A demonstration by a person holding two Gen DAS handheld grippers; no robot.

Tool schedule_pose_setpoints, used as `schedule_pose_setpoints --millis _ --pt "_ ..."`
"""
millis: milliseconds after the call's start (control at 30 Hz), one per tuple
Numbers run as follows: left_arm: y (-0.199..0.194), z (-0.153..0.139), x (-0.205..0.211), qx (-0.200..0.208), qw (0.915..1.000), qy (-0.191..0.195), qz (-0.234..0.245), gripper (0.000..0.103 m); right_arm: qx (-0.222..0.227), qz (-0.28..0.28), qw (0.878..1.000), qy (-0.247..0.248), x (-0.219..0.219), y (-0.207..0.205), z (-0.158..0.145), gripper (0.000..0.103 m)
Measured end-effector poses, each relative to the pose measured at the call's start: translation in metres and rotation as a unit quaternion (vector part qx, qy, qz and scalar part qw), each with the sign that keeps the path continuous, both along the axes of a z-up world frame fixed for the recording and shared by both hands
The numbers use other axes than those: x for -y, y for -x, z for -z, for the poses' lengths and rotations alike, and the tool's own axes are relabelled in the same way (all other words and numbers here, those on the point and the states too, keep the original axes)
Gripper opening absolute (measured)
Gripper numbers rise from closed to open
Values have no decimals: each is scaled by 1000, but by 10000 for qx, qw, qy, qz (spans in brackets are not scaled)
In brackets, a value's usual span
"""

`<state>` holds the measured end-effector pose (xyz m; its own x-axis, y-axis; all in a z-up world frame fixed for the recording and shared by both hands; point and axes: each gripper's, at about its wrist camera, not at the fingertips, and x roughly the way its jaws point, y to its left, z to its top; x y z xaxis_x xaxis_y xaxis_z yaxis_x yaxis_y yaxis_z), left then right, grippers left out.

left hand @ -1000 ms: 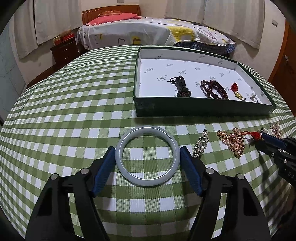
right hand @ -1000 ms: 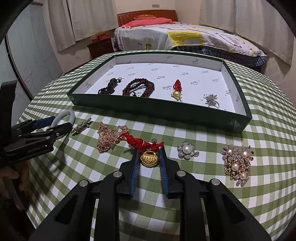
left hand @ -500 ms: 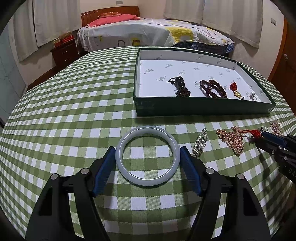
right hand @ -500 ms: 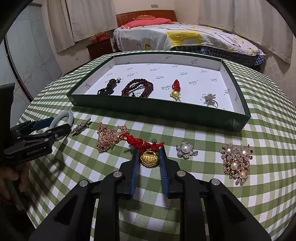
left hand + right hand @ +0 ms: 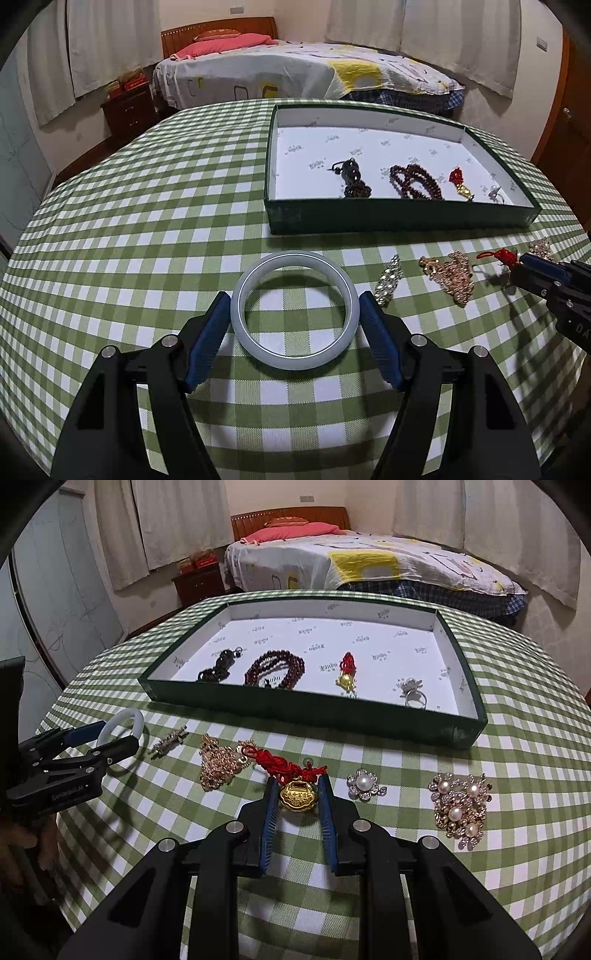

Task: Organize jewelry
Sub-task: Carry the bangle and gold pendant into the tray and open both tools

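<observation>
Slippage is risked where the bangle [image 5: 294,309] is pinched by the left gripper [image 5: 294,308] only at its smooth rim, while the right gripper [image 5: 297,794], nearly closed, could snag the lock charm [image 5: 297,794] cord on the gold brooch [image 5: 218,762]

Glossy smooth bangle [image 5: 294,310]; woven cloth tablecloth [image 5: 147,221]; shiny gold-metal pendant [image 5: 297,794].

Both pieces lifting
We've raised the jade bangle [image 5: 294,309] and gold lock pendant [image 5: 298,795] slightly; the pearl flower brooch [image 5: 365,784] drifted toward 9 o'clock.

free: tray [image 5: 461,734] rear floor | blocked: near wall; front row holds bead bracelet [image 5: 275,672]
</observation>
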<state>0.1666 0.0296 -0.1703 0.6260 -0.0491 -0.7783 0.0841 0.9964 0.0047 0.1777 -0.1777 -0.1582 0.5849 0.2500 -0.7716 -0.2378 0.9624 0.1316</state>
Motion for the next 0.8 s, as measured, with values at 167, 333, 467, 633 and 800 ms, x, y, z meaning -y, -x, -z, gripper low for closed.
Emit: schedule_pose_setpoints --millis 167,333,467,633,800 --pt "5 -20 2 183 9998 92 53 69 179 30 9997 -132 3 2 -17 23" --pt "4 -47 9 436 9986 240 195 69 457 70 9987 -215 8 0 -40 23" --pt "-9 -65 18 606 9967 436 328 69 684 109 9974 -196 13 -12 -57 23" --pt "-37 -79 31 818 9944 501 445 69 920 201 9954 -172 21 -40 -69 23" --pt "-75 -82 43 932 9935 465 460 69 1083 356 9935 -67 31 -77 -74 23"
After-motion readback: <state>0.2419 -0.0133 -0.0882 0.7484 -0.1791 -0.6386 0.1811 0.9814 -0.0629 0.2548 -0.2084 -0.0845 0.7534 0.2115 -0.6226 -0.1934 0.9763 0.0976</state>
